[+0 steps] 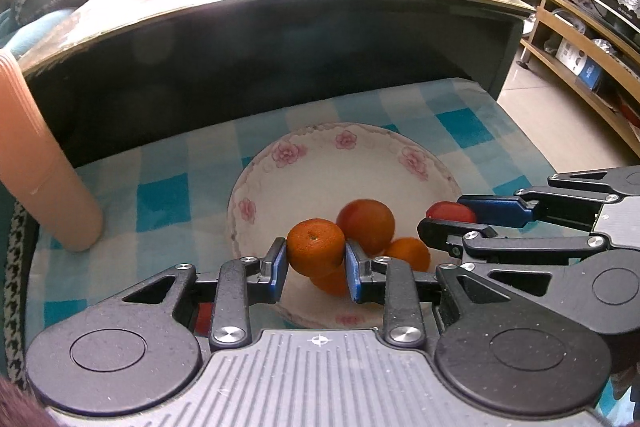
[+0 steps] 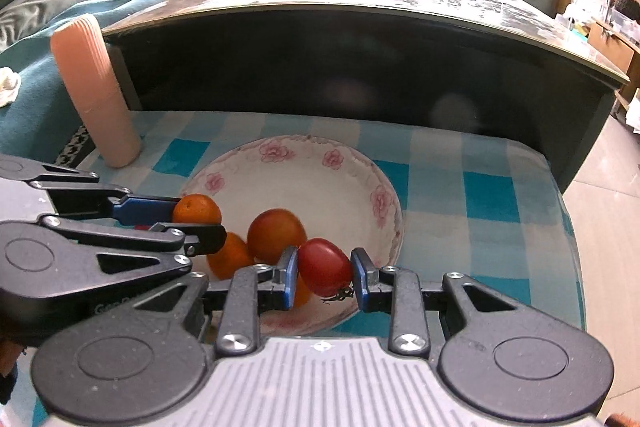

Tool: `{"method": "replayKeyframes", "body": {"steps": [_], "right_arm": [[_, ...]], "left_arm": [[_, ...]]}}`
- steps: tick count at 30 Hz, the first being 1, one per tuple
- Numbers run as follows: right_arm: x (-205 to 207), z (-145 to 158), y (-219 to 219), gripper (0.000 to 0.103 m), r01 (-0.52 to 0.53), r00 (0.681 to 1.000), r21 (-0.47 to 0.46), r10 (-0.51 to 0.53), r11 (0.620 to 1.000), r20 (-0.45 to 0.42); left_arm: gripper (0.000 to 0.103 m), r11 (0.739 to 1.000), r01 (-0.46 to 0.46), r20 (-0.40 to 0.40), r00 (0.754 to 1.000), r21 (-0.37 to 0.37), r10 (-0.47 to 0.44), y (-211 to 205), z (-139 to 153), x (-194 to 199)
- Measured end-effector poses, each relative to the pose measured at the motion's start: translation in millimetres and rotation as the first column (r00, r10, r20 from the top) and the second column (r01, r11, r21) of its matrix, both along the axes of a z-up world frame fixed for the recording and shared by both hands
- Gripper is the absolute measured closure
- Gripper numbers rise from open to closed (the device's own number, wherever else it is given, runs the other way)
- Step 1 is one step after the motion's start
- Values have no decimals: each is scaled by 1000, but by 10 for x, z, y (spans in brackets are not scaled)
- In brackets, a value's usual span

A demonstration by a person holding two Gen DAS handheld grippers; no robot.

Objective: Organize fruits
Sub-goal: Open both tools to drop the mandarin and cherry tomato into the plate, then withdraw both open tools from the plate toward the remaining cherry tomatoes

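Left tongs (image 1: 316,261) and right tongs (image 2: 324,277) both clamped.

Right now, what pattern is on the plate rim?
Pink flowers on white, around the plate rim; clearest in the right wrist view.

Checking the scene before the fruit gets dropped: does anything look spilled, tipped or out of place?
Nothing stands out. The floral bowl sits flat on the checked cloth with oranges inside; the left gripper holds a small orange, the right gripper a red tomato.
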State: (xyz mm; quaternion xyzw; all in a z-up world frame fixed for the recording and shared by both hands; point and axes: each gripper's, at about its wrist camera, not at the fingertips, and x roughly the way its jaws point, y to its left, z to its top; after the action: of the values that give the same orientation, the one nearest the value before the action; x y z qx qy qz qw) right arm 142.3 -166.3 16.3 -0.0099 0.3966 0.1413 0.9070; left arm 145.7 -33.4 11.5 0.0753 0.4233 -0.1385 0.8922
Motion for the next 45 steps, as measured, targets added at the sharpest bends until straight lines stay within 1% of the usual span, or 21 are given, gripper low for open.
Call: {"method": "replayKeyframes", "body": {"steps": [11,15,17,23,25,28,36,42,45], "right_arm": [[163,-115,30,57,-20,1000,-16,20,1000,9],[182,-123,24,57,-23,1000,-13,23,1000,13],[191,-126,6,57,-20,1000,-10,20,1000,13],[194,-83,-14,57,1,1000,16,-1,1000,20],[181,-40,-25,57,8,999,19,-9,1000,38],[172,33,-63,56,21,998,31,-22,999,53],[42,182,-156,56,46,996,48,-49,998,72],[-214,227,-101,56,17,998,72,-21,997,59],[-376,210,-1,56,-15,999,81,11,997,42]], "left_arm": [[65,999,-32,-24,999,-25,31,57,-71,111],[59,999,-43,-19,999,-23,42,78,-65,127],[58,999,-44,-20,999,-28,43,83,-63,127],[52,998,-53,-4,999,-37,53,110,-12,97],[46,998,-56,4,998,-41,56,123,15,78],[42,998,-50,14,999,-48,51,132,54,45],[40,998,-36,38,999,-48,38,165,186,-99],[38,997,-57,30,998,-52,58,354,240,-278],[38,997,-65,19,998,-33,66,472,239,-393]]}}
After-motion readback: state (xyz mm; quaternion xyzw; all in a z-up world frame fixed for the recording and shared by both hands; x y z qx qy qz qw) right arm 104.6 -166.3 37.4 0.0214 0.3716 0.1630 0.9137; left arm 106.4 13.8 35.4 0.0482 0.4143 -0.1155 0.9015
